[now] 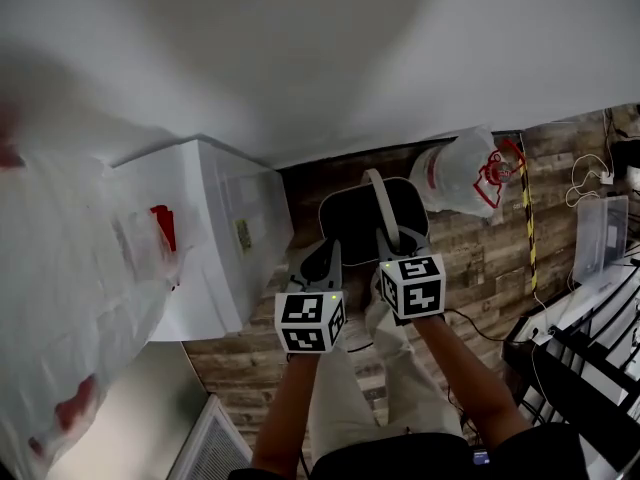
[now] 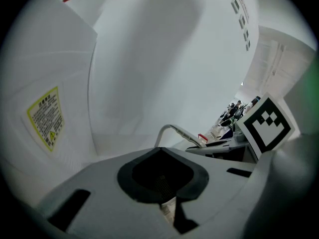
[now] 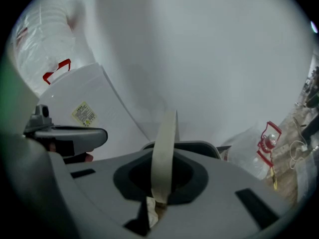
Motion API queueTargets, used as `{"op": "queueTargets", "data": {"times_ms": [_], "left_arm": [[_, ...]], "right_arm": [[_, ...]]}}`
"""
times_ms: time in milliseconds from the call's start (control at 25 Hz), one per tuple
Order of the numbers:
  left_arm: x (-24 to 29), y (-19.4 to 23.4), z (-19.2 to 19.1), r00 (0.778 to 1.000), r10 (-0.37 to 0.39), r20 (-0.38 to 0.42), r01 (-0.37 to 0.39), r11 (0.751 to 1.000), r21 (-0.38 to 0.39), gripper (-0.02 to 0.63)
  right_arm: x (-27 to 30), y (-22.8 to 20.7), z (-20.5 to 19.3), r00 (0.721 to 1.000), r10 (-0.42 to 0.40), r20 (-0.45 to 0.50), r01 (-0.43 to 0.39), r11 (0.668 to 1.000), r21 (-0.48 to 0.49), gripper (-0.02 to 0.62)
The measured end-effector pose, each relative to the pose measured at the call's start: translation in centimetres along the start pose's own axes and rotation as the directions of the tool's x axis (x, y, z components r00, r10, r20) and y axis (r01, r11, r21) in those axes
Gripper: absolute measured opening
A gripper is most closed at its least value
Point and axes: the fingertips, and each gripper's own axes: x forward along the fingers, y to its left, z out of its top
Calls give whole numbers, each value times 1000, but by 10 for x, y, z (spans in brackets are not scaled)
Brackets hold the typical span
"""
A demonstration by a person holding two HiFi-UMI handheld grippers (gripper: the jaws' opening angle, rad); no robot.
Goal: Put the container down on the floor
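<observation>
Wood-plank floor (image 1: 480,268) lies beneath; black round container (image 1: 350,216) hangs at 12 o'clock from right hand-held gripper (image 1: 393,240) clenching its pale strap handle (image 1: 378,200).

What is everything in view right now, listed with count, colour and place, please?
Oval container with pale strap handle: one, black, centre, over the floor.
Wood-plank floor: one, brown, below.
Lidded plastic storage box: one, white, left.
Crinkled plastic bag: one, clear with red print, far left.
Large plastic bottle with carry handle: one, clear and red, right of the container.
Striped floor tape: one strip, yellow-black, right.
Flat plastic box: one, clear, right edge.
Left gripper: one, grey, jaws together, by the container's left rim.
Right gripper: one, grey, shut on the strap handle.
</observation>
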Motion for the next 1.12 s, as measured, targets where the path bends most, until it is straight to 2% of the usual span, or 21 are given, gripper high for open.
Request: {"op": "queueTargets", "data": {"times_ms": [160,720,1120], "left_arm": [[8,0,-13,1000,9,-13,-8,999,53,15],[46,15,-67,997,1,-77,1,1000,28,15],[72,26,-87,993,13,-121,-8,999,42,15]], "right_arm": [[10,-1,-15,1000,5,-23,-5,1000,9,32],[51,-12,-54,997,8,-76,-7,1000,13,32],[71,-26,-69,994,4,-106,0,999,38,32]]}}
